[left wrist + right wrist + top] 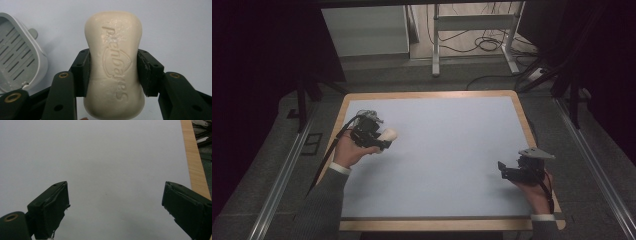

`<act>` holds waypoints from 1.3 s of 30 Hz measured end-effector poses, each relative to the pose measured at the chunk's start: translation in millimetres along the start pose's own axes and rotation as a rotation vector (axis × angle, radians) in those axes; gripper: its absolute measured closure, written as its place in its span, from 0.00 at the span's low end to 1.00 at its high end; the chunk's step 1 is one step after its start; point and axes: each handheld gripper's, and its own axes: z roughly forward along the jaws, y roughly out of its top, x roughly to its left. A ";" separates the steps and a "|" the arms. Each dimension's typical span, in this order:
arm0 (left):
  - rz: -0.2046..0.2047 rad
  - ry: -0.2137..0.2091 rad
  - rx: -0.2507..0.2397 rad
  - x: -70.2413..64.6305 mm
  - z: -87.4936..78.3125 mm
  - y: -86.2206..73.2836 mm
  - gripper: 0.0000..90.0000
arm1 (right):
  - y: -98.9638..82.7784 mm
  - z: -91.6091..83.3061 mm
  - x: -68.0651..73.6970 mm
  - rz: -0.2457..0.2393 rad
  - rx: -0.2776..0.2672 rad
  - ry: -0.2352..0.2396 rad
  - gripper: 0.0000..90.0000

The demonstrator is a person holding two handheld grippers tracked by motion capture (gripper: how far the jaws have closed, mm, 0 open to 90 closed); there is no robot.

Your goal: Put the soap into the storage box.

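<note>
A cream bar of soap with raised lettering is clamped at its waist between the two black jaws of my left gripper. In the high view that gripper is over the table's left side, with the soap sticking out to the right. A grey slotted soap dish lies on the table just left of the soap, apart from it. My right gripper is near the front right of the table. Its jaws stand wide open over bare table with nothing between them.
The table has a pale blue-grey top with a wooden rim. That rim runs close by the right gripper. Beyond the far edge, a white metal frame and cables sit on the floor.
</note>
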 end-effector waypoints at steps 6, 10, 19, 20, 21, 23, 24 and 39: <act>-0.011 0.016 0.005 8.6 -3.4 0.5 0.55 | 0.0 -0.1 0.1 0.000 0.000 0.000 0.08; -0.029 0.013 -0.004 13.7 -5.9 0.5 0.55 | -0.2 0.1 -0.4 -0.001 -0.001 -0.003 0.08; -0.046 0.030 0.000 24.0 -11.2 0.8 0.55 | -0.7 0.7 0.1 -0.003 0.002 -0.005 0.08; -0.049 0.033 0.000 24.7 -11.6 0.9 0.55 | -0.7 0.9 0.4 -0.004 0.002 -0.005 0.08; -0.052 0.034 -0.001 25.5 -11.7 1.0 0.55 | -0.6 0.8 0.9 -0.005 0.003 -0.003 0.08; -0.057 0.037 -0.002 27.2 -12.1 1.4 0.55 | -0.3 0.4 1.2 -0.007 0.002 0.000 0.08; -0.052 0.041 0.003 28.3 -12.6 1.8 0.55 | -0.2 0.3 1.2 -0.006 0.000 0.000 0.08; -0.083 0.065 0.007 41.5 -16.6 8.6 0.55 | -0.1 -0.6 -0.4 -0.004 0.000 -0.005 0.08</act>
